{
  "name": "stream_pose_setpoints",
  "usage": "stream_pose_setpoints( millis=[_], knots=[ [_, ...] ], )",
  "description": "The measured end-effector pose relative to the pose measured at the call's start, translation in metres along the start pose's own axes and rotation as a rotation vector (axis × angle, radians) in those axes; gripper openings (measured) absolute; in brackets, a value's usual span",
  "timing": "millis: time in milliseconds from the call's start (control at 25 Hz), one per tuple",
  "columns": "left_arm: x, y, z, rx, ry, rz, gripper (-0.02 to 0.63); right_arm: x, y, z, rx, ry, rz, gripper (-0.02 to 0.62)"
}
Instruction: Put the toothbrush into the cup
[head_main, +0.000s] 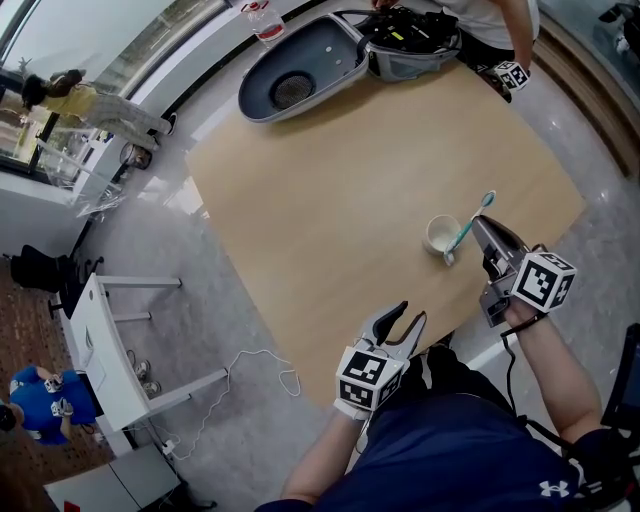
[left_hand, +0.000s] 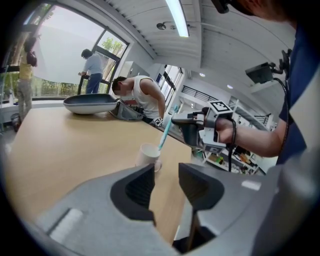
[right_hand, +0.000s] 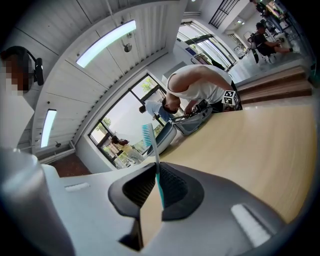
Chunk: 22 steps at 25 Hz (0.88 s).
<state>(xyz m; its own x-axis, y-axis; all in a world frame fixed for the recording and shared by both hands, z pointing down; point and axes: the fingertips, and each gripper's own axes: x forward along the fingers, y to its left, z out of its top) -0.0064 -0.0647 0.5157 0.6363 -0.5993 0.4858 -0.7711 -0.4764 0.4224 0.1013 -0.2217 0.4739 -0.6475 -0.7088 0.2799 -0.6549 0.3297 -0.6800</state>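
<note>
A white cup stands on the wooden table, near its right front corner. A teal toothbrush leans with its bristle head up and its lower end at the cup's mouth. My right gripper is shut on the handle, just right of the cup. The left gripper hovers at the table's front edge, short of the cup, with its jaws apart and nothing between them.
An open grey case lies at the table's far end, with a person bent over it and a bottle beside it. A white rack and a cable are on the floor at left.
</note>
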Motion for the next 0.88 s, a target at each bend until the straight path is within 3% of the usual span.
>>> stream_pose_setpoints(
  millis=[240, 880],
  knots=[
    [-0.004, 0.008, 0.003, -0.03, -0.016, 0.017, 0.153, 0.016, -0.031, -0.008, -0.011, 0.018, -0.06, 0.034],
    [0.004, 0.021, 0.001, -0.099, -0.02, 0.04, 0.149, 0.036, -0.067, -0.058, 0.02, 0.146, -0.095, 0.035]
  ],
)
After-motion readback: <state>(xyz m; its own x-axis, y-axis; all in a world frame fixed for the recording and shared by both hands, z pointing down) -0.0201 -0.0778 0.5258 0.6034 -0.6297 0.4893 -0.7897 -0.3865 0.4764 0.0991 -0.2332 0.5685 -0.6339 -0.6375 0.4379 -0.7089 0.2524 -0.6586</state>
